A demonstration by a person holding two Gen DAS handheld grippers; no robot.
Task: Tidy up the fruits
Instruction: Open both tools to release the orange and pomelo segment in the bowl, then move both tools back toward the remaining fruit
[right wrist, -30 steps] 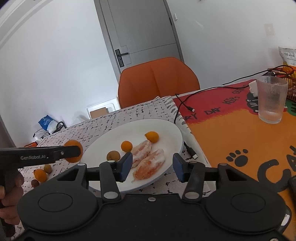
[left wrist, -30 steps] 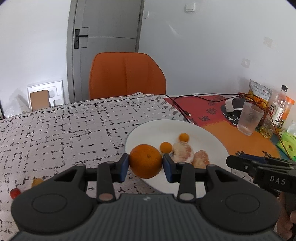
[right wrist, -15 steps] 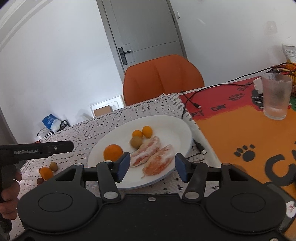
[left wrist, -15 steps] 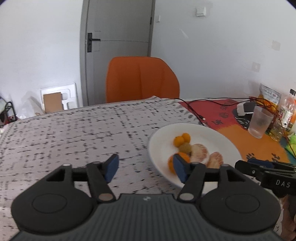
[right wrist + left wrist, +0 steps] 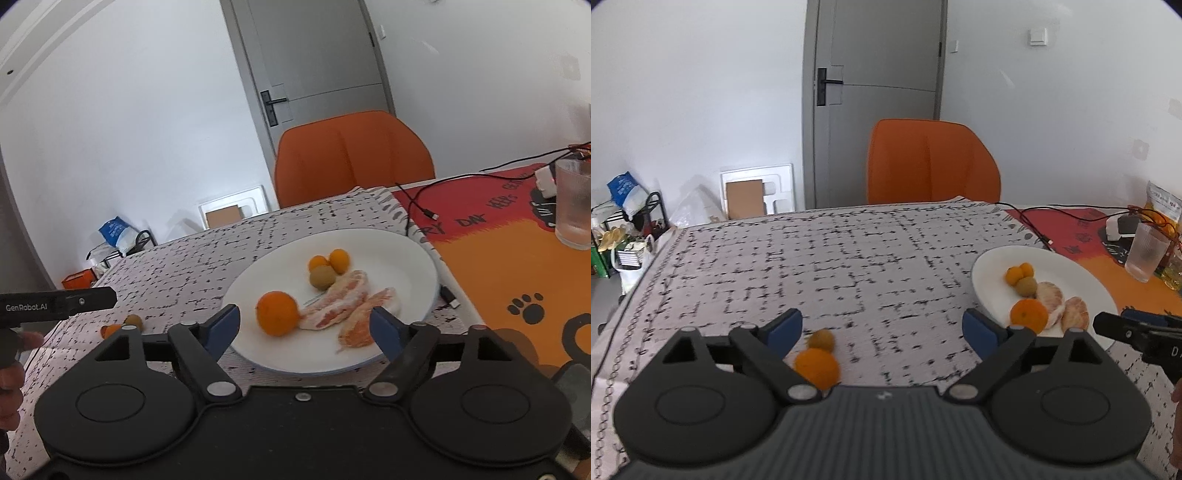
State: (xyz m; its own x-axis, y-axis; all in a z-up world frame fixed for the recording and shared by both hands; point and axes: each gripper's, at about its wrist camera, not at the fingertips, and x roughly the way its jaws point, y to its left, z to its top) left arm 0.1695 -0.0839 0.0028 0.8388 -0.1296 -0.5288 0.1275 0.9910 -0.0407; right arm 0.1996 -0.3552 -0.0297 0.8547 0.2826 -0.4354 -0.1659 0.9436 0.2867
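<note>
While both pairs of jaws have just been opening, neither has anything pressed between its blue pads. The left gripper (image 5: 882, 328) stands wide over the grey cloth with black broken-line print (image 5: 812, 266); just inside its left finger, down on the cloth, lie a round orange tangerine (image 5: 817, 367) and, touching it on the far side, a small brownish-green round fruit (image 5: 820, 339) — neither is touched by the pads. The right gripper (image 5: 304, 325) is also spread wide, at the near rim of the round white plate (image 5: 406, 258), its pads apart from the fruit.

On the plate sit five pieces: a whole orange tangerine (image 5: 277, 313) near the front left, two peeled pinkish citrus segments (image 5: 334, 304) lying side by side to its right, a small olive-brown fruit (image 5: 321, 277) behind them, and two little orange kumquats (image 5: 330, 261) touching each other at the back.

To the right of the plate lies an orange and red mat with black paw prints (image 5: 509, 266) — a ribbed clear glass (image 5: 574, 206) stands on it, and a black cable (image 5: 417, 206) runs across it. An orange chair (image 5: 932, 162) stands behind the table before a grey door (image 5: 879, 92).
</note>
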